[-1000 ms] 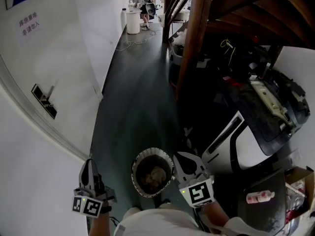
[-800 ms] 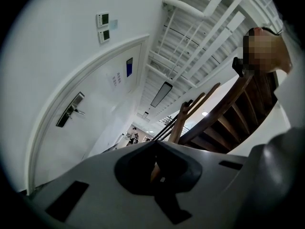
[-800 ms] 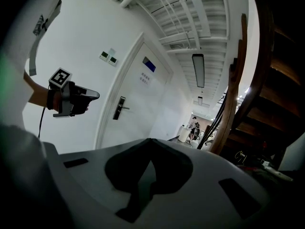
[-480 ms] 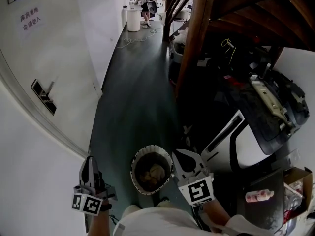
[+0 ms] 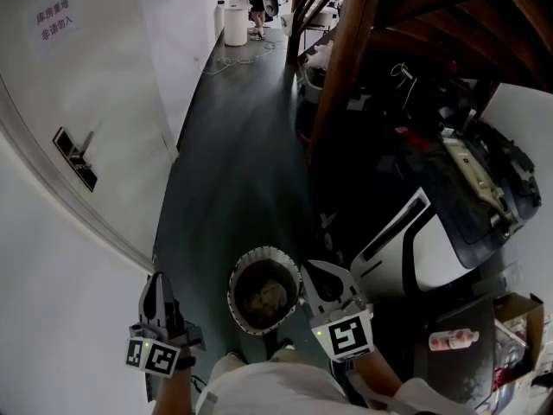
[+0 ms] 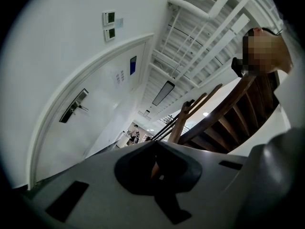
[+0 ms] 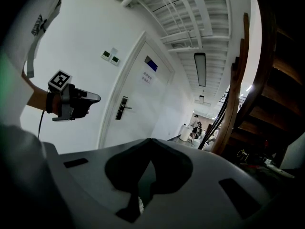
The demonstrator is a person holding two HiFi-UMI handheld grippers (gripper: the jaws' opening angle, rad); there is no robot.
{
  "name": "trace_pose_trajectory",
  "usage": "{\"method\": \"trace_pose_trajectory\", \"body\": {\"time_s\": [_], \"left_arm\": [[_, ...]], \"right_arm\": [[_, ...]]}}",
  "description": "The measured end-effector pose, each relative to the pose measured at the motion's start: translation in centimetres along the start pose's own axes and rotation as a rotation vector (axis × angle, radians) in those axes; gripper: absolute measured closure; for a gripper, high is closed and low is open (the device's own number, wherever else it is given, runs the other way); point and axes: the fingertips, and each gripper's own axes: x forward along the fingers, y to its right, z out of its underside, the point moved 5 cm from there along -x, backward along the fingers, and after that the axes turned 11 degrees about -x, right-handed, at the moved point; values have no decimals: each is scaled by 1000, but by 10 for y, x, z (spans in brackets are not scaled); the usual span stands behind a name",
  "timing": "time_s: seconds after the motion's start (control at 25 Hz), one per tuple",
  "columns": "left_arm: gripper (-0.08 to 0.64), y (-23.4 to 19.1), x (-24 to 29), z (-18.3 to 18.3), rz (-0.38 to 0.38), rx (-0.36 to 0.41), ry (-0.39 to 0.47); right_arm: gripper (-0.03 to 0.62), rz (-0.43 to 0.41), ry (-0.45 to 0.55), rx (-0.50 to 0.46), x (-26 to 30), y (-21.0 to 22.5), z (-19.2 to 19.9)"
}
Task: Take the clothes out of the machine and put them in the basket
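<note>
Head view: left tongs (image 5: 155, 278) and right tongs (image 5: 306, 268) pressed together, empty, flanking basket (image 5: 259, 252); a careless swing could tip it.

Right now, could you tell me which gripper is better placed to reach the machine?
Probably the right gripper: it sits between the basket and the machine, while the left gripper is beyond the basket.

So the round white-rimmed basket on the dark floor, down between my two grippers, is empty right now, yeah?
Not empty. The head view shows a pale crumpled cloth lying inside the round white-rimmed basket. The rest holds: it stands on the dark floor between the left gripper and the right gripper.
</note>
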Motion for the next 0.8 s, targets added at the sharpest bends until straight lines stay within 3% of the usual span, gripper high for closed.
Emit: {"method": "trace_pose_trajectory", "body": {"time_s": [0.8], "left_arm": [[546, 3, -10, 3, 9, -21, -11]], "right_arm": [[580, 21, 2, 11, -11, -9, -2]]}}
